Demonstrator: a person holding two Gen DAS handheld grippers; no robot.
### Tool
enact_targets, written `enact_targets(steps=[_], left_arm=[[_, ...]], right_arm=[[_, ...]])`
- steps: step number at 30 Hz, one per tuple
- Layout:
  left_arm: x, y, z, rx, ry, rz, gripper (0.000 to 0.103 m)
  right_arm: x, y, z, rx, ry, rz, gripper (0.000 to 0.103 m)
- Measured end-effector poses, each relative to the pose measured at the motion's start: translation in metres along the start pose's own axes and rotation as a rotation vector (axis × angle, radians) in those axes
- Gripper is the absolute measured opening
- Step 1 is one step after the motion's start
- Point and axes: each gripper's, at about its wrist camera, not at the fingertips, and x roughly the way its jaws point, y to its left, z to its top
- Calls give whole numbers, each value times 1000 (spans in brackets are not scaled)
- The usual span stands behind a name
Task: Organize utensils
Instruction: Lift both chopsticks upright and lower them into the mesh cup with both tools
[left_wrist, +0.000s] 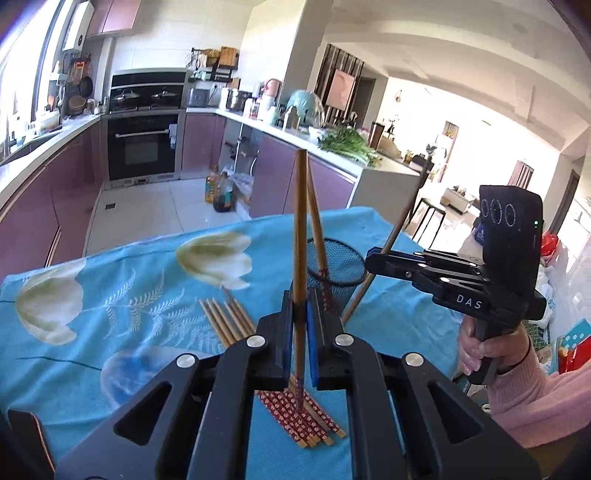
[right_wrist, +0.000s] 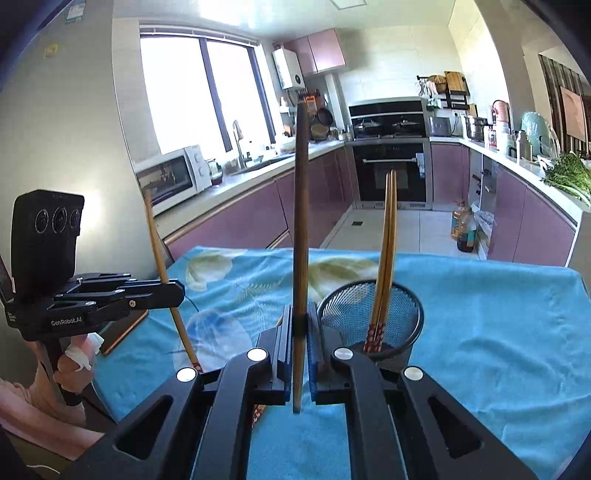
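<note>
- Left gripper (left_wrist: 300, 321): jaws clamped on one long bamboo chopstick with a red patterned end (left_wrist: 300, 236), held near upright at centre frame, patterned end hanging down below the jaws.
- Right gripper (right_wrist: 301, 328): jaws likewise pinched on a second, darker-looking bamboo chopstick (right_wrist: 301, 221), upright, centre of the right wrist view.
- Black wire-mesh cylindrical holder (right_wrist: 369, 314) standing on the blue flower-print cloth over the tabletop (right_wrist: 498, 314), right of centre; pair of bamboo chopsticks (right_wrist: 386, 251) already inside, leaning.
- Remaining row of loose bamboo chopsticks (left_wrist: 229, 321) lying on the cloth, lower centre of the left wrist view.
- Risk: thin round stick in a narrow pinch, likely to pivot or slip if tilted quickly toward the holder.
- Risk: lower tip catching the holder rim, or knocking the light holder over; cloth beneath looks wrinkled, so unsteady footing is possible.
- Risk: both grippers close together near the holder at centre right; collision of sticks or jaws likely if both lower at once.
- Risk: incoming stick striking the leaning pair and levering them out.
- Hidden: part of the loose row covered by the left gripper body; full count not readable.
- Hidden: holder base and stick ends inside blurred by mesh.
- Unclear: true colour of the right-hand stick, seen backlit against the window.
- Cut off: person beyond a hand (left_wrist: 480, 350) and pink sleeve at lower right.
</note>
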Motion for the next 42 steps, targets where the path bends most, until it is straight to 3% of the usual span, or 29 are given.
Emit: enact_targets(steps=[15,24,30,42], left_arm=[[5,-23,72,22,-150,-80,7],[17,-41,103,59,-196,-65,7],[50,-47,104,67,-123,-38,7],[115,-42,68,86,93,-47,7]], right_arm=[[-29,-10,52,-52,-127,-28,6],[-26,-22,57,-45,-154,-70,6],[-12,-31,53,-39,-120,-111,6],[33,-48,25,-3,86,-124,6]])
